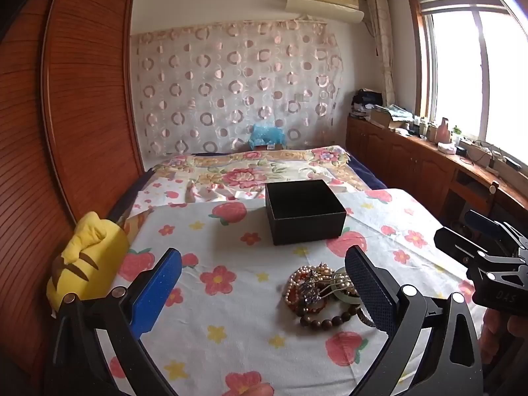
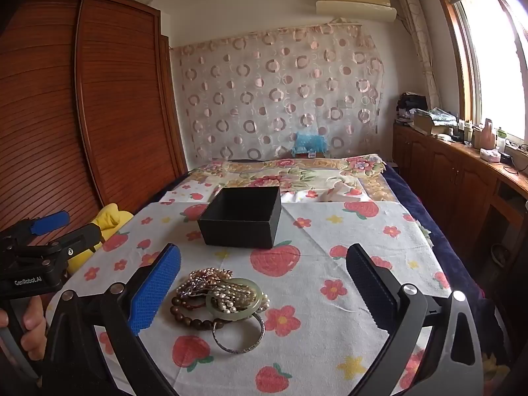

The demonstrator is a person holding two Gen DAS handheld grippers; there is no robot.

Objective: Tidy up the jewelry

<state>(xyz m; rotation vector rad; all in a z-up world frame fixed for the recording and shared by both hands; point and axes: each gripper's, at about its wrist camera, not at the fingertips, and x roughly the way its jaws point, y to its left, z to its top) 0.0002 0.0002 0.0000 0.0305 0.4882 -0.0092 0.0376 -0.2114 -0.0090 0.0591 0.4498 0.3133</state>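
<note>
Right wrist view: both tongs, right (image 2: 262, 288) and left (image 1: 264, 292), gape empty; tangled jewelry pile (image 2: 217, 300) at 7 o'clock may drag neighbours before reaching black box (image 2: 242, 217).

A white cloth printed with strawberries and flowers (image 1: 250, 300) covers the near end of the bed. Beyond it lies a floral quilt (image 1: 250, 165), with something blue, possibly a plush toy (image 1: 265, 136), at the headboard. A yellow stuffed toy (image 1: 86, 257) leans against the slatted wooden wardrobe (image 1: 76, 105). A cluttered wooden cabinet (image 2: 462, 171) runs under the bright window (image 2: 491, 49); above hangs a cream air conditioner (image 2: 354, 1).
</note>
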